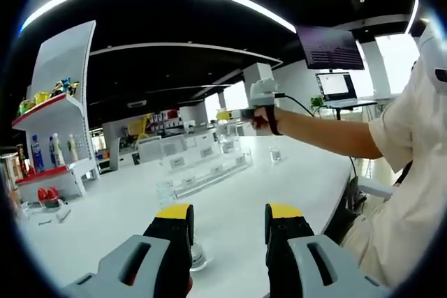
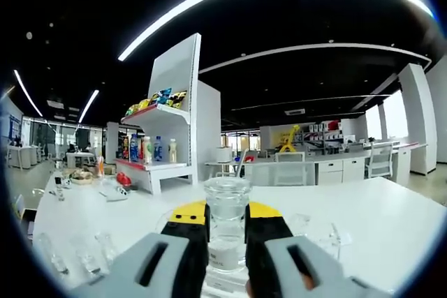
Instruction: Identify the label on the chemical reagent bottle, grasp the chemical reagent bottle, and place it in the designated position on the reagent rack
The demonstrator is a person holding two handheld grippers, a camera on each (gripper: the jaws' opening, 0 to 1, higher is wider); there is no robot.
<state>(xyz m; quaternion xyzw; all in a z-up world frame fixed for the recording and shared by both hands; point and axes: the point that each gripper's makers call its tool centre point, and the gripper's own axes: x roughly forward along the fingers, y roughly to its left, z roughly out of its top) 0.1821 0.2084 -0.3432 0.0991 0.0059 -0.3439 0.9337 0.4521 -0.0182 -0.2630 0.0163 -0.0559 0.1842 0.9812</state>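
White worktop [image 1: 293,179] spreads across both views, wide and curved at its far edge. On it, in the left gripper view, stands a clear stepped rack [image 1: 202,162] with small white labels along its tiers. Behind the worktop's left end is a white display shelf [image 1: 59,137] with red-edged boards carrying coloured bottles and packets; the same shelf appears in the right gripper view [image 2: 164,137].

A person [image 1: 412,172] in a pale short-sleeved top sits along the right side of the left gripper view, one arm stretched out over the worktop, the hand [image 1: 263,121] holding the right gripper [image 1: 225,114] up above the rack.

In the right gripper view, the right gripper [image 2: 227,214] has its yellow-tipped black jaws clamped on a clear glass bottle [image 2: 227,232]. The bottle stands upright between the jaws, its round stopper rising just above the yellow tips and a white label showing low on its body; the writing on that label is too small to read. It sits squarely in the gap, a jaw touching each side.

The left gripper [image 1: 229,214] hangs low over the near part of the worktop with its jaws apart and nothing between them. A small clear glass item [image 1: 198,256] rests on the worktop just beside the inner edge of its left jaw, mostly hidden. Another small clear bottle [image 1: 275,153] stands on the worktop beyond the rack, well apart from both grippers.
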